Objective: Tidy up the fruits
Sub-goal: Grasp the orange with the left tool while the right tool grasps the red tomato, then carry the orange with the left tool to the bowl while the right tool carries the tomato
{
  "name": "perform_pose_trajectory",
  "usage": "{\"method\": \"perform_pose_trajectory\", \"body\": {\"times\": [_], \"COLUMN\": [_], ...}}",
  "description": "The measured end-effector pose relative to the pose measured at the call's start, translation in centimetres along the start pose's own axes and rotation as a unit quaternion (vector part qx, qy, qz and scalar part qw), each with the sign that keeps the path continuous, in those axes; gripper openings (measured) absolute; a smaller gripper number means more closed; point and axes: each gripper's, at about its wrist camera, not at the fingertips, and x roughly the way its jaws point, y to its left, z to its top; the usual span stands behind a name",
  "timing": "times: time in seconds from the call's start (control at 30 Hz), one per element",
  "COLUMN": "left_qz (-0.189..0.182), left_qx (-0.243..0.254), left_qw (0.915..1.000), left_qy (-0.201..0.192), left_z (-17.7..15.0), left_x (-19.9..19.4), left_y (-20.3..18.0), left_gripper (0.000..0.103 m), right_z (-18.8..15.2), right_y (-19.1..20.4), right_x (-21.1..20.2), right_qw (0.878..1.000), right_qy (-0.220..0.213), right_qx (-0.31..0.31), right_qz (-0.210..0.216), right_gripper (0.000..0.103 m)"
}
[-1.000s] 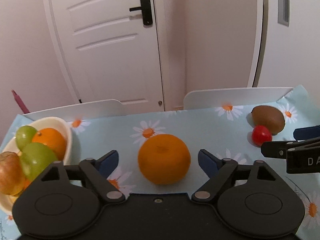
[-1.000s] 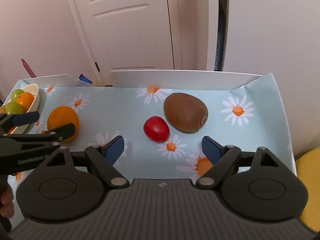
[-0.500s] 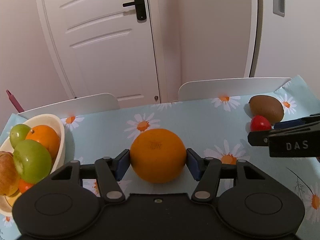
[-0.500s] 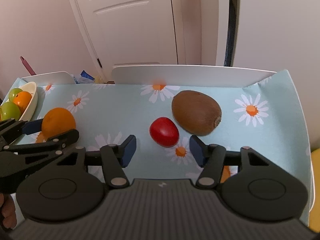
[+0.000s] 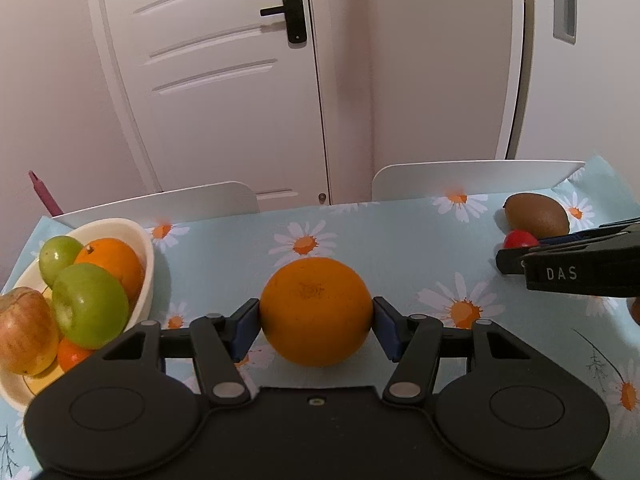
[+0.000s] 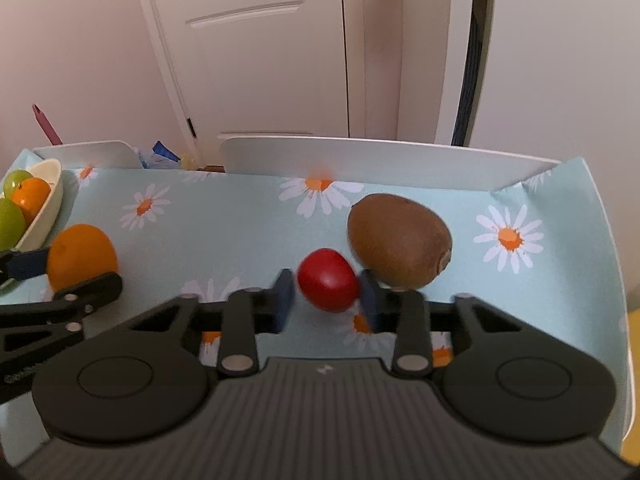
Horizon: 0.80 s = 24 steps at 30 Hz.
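Left gripper (image 5: pixel 316 322): blue pads pressed on both sides of the orange (image 5: pixel 316 312), holding it just above or on the table; contact with the cloth cannot be told.
Right gripper (image 6: pixel 326 294): narrowed around the red tomato (image 6: pixel 327 280), the right pad touching it; whether the left pad touches is blurred, so a firm hold cannot be told.
Orange: middle of the table, toward the near edge, well apart from the far edge.
Red tomato: near the right edge, just beside the kiwi (image 6: pixel 398 240) and in front of it.
Kiwi: lies on its side toward the far right corner, free of both grippers.
Bowl (image 5: pixel 146 256): cream, at the left edge; holds two green apples (image 5: pixel 90 310), a reddish apple (image 5: pixel 24 330) and oranges (image 5: pixel 114 264).
Table (image 5: pixel 400 236): covered by a light blue cloth with daisies.
Chairs (image 5: pixel 472 178): two white backs against the far edge.
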Motion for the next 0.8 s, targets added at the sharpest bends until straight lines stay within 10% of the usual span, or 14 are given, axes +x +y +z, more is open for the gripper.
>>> {"method": "perform_pose_trajectory", "body": {"times": [0.8], "left_qz": [0.062], "left_qx": [-0.083], "left_qw": [0.9937], "left_qy": [-0.042], "left_z": [1.0], "left_x": [-9.5], "left_y": [6.2], "left_gripper": [0.064], "right_z": [4.8], "right_y": [7.6], "right_x": [-6.7], "right_qw": [0.994], "right_qy": [-0.031], "right_qx": [-0.067], "right_qz": [0.079], "right_gripper": [0.048]}}
